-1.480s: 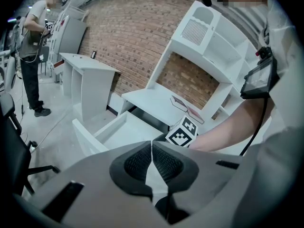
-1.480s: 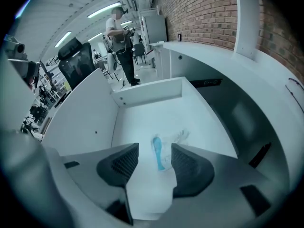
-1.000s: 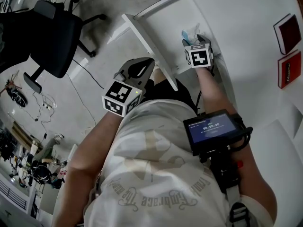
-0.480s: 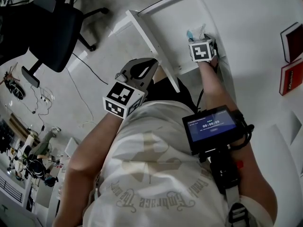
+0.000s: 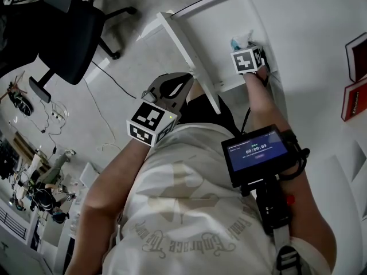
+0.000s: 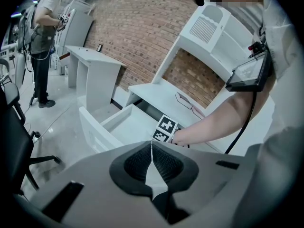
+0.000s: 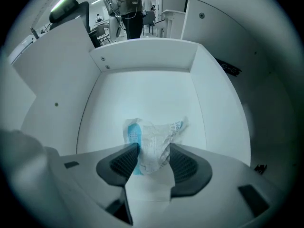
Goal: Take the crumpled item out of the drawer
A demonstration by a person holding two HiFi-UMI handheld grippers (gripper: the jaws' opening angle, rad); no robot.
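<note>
Wrapper (image 7: 151,146) crumpled, white with blue

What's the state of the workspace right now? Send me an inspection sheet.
Surface: white desk, top mostly clear.
Job's things: drawer pulled open; crumpled wrapper inside it.
Clutter: two red books on the desk's right side.
Grippers: right gripper jaws pinching the wrapper; left gripper jaws together, empty, outside the drawer.
Cables: black cable across the floor.
Surroundings: office chair, brick wall, a person standing far off.
</note>
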